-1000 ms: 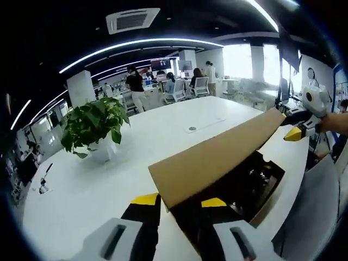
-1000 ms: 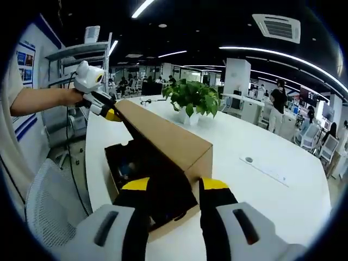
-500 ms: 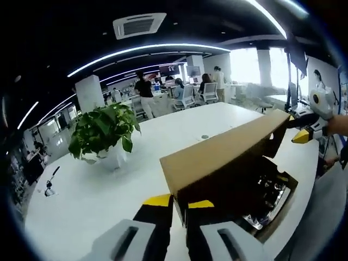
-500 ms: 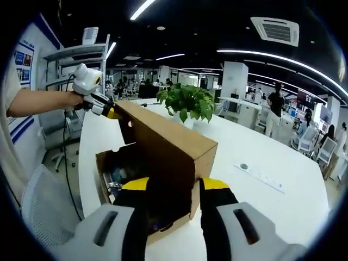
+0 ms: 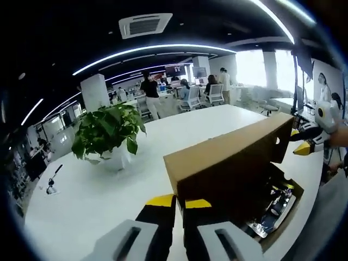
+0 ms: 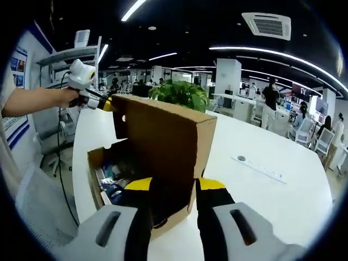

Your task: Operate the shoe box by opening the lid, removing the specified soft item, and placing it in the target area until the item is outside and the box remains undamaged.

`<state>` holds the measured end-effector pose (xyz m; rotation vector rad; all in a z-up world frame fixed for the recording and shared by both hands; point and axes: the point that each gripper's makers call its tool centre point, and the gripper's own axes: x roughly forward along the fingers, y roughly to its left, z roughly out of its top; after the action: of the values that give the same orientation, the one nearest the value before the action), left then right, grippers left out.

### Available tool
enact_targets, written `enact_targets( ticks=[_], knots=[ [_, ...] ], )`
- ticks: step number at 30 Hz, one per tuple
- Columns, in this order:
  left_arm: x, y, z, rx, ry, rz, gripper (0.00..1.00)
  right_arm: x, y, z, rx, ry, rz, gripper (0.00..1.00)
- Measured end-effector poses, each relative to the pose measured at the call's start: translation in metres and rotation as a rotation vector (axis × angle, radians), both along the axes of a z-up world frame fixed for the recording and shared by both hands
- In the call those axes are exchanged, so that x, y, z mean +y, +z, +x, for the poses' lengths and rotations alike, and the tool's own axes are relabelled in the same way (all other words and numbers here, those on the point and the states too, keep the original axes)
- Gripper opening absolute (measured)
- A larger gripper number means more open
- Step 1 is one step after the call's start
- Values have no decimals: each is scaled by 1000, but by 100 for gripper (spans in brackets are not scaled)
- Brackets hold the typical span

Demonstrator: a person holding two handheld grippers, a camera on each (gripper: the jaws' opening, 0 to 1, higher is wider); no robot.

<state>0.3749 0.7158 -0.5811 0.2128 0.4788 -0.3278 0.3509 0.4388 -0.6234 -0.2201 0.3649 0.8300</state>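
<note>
A brown cardboard shoe box (image 6: pixel 98 163) stands on the white table (image 5: pixel 81 190) with its hinged lid (image 5: pixel 228 163) raised almost upright. Dark, shiny contents (image 5: pixel 272 209) lie inside the box and also show in the right gripper view as contents (image 6: pixel 114 176). My left gripper (image 5: pixel 179 203) is shut on the lid's near corner; from the right gripper view it appears as the left gripper (image 6: pixel 100 102) at the lid's (image 6: pixel 163 141) far corner. My right gripper (image 6: pixel 176 185) has its jaws apart around the lid's other end, and it appears as the right gripper (image 5: pixel 303 142) beside that corner.
A potted green plant (image 5: pixel 109 133), also seen as the plant (image 6: pixel 179 95), stands on the table beyond the box. A grey chair (image 6: pixel 38 217) sits at the table's edge, beside a person's arm (image 6: pixel 32 100). Desks, chairs and people fill the office background.
The lid has swung up from a slant to nearly upright. My left jaws have closed from wide apart to a narrow grip on the lid's corner. Both views moved with the lift.
</note>
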Motion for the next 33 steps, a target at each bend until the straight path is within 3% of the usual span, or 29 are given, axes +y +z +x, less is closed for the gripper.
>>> enact_targets(
  ticks=[11, 19, 33],
  knots=[
    [0, 1, 7, 1, 5, -2, 3, -15, -36, 17, 15, -96, -76, 16],
    [-1, 1, 13, 0, 9, -4, 3, -11, -51, 24, 28, -83, -139, 8],
    [-2, 0, 30, -6, 16, -5, 3, -11, -52, 30, -6, -103, -206, 1]
  ],
)
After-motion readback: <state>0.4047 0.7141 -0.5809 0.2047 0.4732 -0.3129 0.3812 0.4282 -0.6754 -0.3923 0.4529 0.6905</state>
